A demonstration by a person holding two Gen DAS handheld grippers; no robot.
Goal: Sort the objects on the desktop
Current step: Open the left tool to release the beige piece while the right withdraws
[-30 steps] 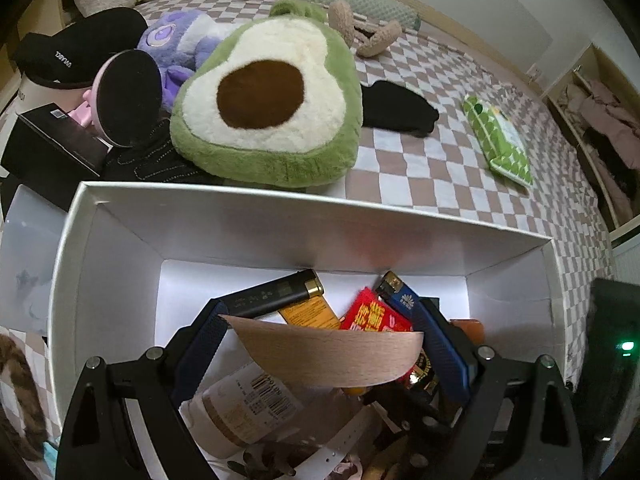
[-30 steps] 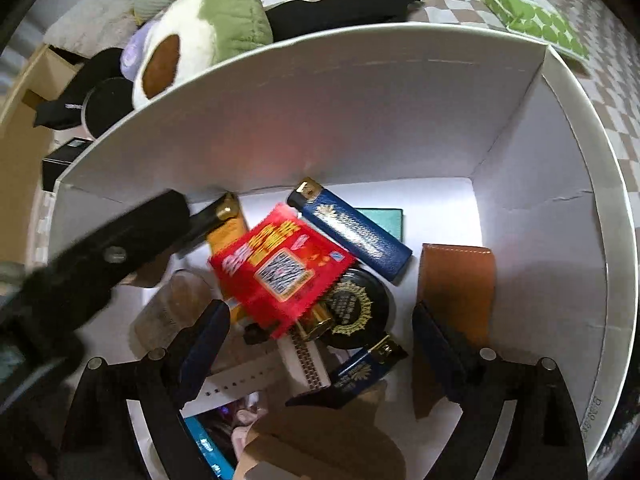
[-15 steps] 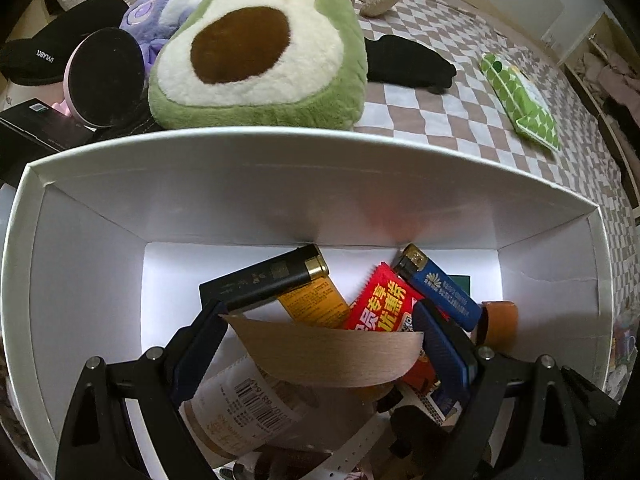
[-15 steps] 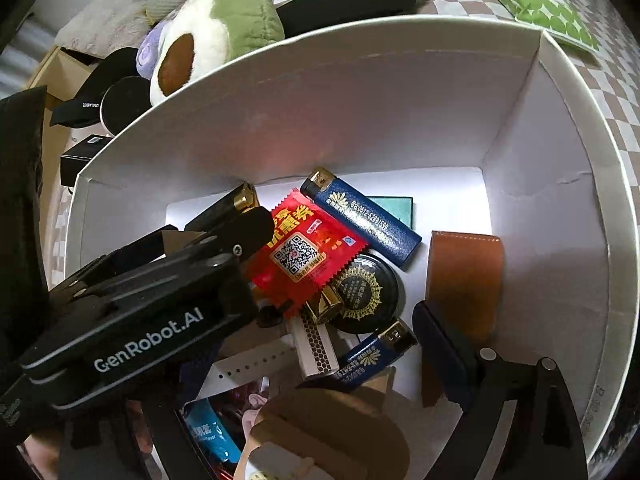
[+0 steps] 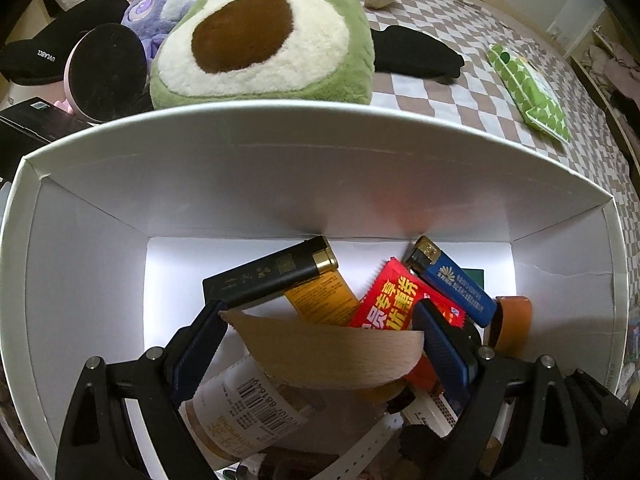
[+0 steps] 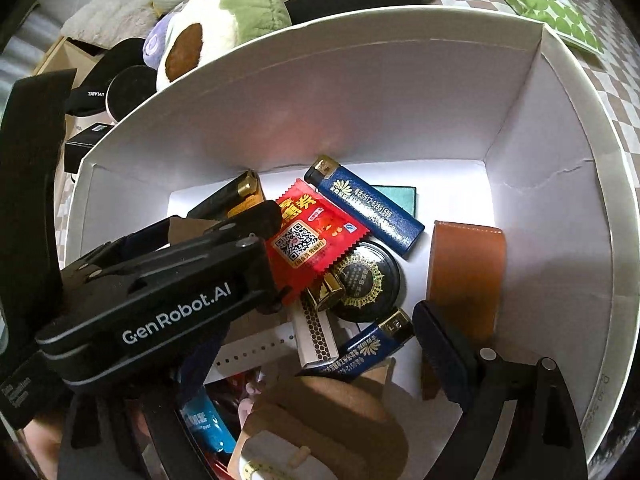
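Observation:
My left gripper (image 5: 320, 320) is shut on a flat wooden piece (image 5: 332, 348) and holds it low inside the white box (image 5: 280, 168), over a barcoded bottle (image 5: 248, 404). Its body also shows in the right wrist view (image 6: 168, 292). Inside the box lie a red packet (image 6: 312, 236), a blue lighter (image 6: 368, 208), a black-and-gold lighter (image 5: 272, 276), an orange tube (image 5: 324, 296), a round black tin (image 6: 364, 280), a brown leather piece (image 6: 464, 272), a matchbox (image 6: 316, 336) and a second blue lighter (image 6: 372, 348). My right gripper (image 6: 320, 344) is open above them; its left finger is hidden.
The box's white wall (image 6: 360, 80) rises around the items. Beyond it on the checkered bed (image 5: 460, 40) are an avocado plush (image 5: 260, 44), a round mirror (image 5: 106, 72), a black cloth (image 5: 416, 54), a green dotted pack (image 5: 528, 84) and a black box (image 5: 28, 128).
My left gripper has moved forward and down into the box with the wooden piece. It now fills the left of the right wrist view. The right gripper has hardly moved.

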